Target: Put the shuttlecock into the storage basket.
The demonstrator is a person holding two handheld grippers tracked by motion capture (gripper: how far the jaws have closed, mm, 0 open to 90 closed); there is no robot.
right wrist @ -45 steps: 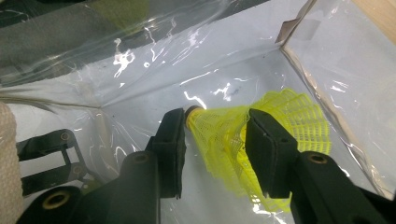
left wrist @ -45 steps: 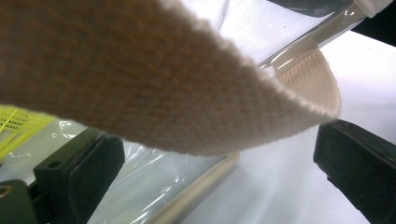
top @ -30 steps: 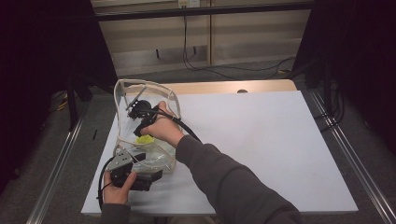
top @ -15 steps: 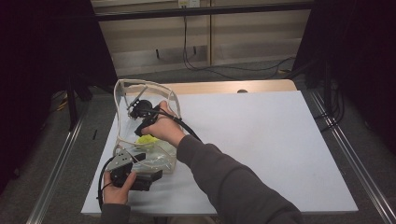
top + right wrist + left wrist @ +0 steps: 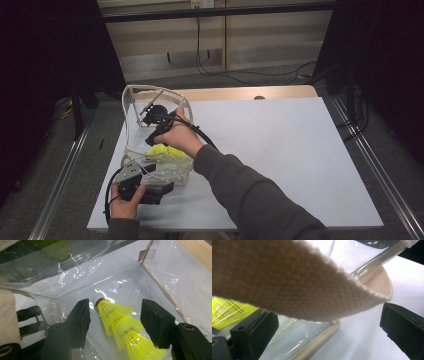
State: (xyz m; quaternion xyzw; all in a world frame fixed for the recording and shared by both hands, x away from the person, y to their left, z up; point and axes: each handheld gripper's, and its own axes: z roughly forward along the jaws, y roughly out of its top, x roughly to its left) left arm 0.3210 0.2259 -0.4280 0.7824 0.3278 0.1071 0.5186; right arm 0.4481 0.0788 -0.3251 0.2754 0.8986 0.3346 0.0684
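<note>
A clear plastic bag (image 5: 134,125) with beige webbing trim stands open on the white table. A nested stack of yellow shuttlecocks (image 5: 120,322) lies on the bag's bottom and shows through its wall (image 5: 162,151). My right gripper (image 5: 115,305) reaches down into the bag (image 5: 152,141). Its jaws have just been opening and stand on either side of the stack, with a gap at each pad. My left gripper (image 5: 165,186) rests at the bag's near bottom edge. Its jaws (image 5: 329,322) are wide apart with the bag's trim (image 5: 322,336) between them. A beige strap (image 5: 287,277) hangs across its camera.
The white table top (image 5: 280,145) stretches to the right of the bag. A wooden strip (image 5: 240,93) runs along its far edge. Metal rails (image 5: 370,165) flank the table, and cables (image 5: 240,70) lie on the floor behind it.
</note>
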